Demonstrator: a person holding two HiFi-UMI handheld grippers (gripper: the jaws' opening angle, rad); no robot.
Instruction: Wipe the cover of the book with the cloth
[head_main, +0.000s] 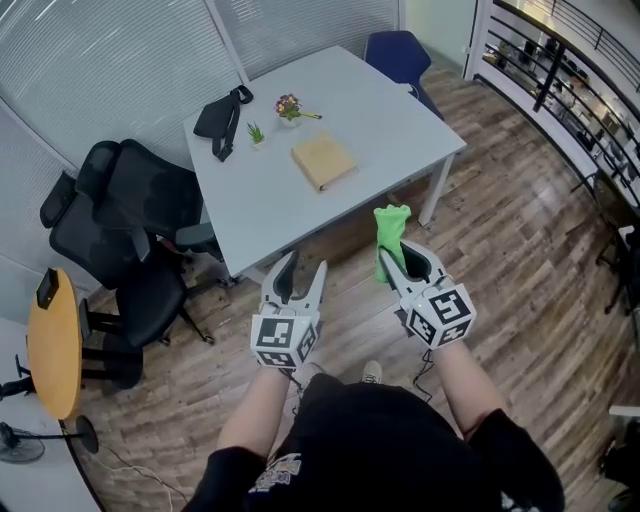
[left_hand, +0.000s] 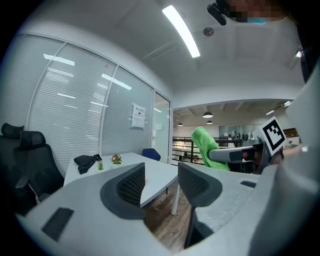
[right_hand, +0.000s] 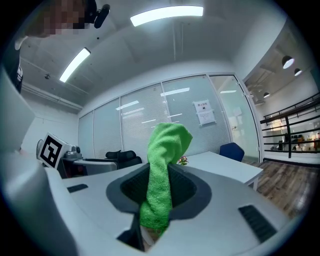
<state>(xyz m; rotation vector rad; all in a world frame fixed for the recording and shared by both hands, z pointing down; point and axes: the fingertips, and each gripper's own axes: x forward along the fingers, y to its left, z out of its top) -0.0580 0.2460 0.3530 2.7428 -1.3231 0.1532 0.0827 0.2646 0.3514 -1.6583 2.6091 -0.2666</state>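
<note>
A tan book (head_main: 323, 160) lies flat on the white table (head_main: 400, 120), well beyond both grippers. My right gripper (head_main: 396, 262) is shut on a green cloth (head_main: 389, 232) that sticks up past its tips; in the right gripper view the cloth (right_hand: 162, 175) fills the gap between the jaws. My left gripper (head_main: 298, 277) hovers over the wood floor short of the table's near edge, open, with nothing between its pads (left_hand: 131, 184). In the left gripper view the green cloth (left_hand: 209, 147) shows at the right, held in the other gripper.
On the table's far side lie a black pouch (head_main: 221, 118), a small green plant (head_main: 256, 133) and a little flower pot (head_main: 289, 106). Black office chairs (head_main: 120, 230) stand left of the table, a blue chair (head_main: 397, 55) behind it. A round wooden table (head_main: 55, 345) is at the left.
</note>
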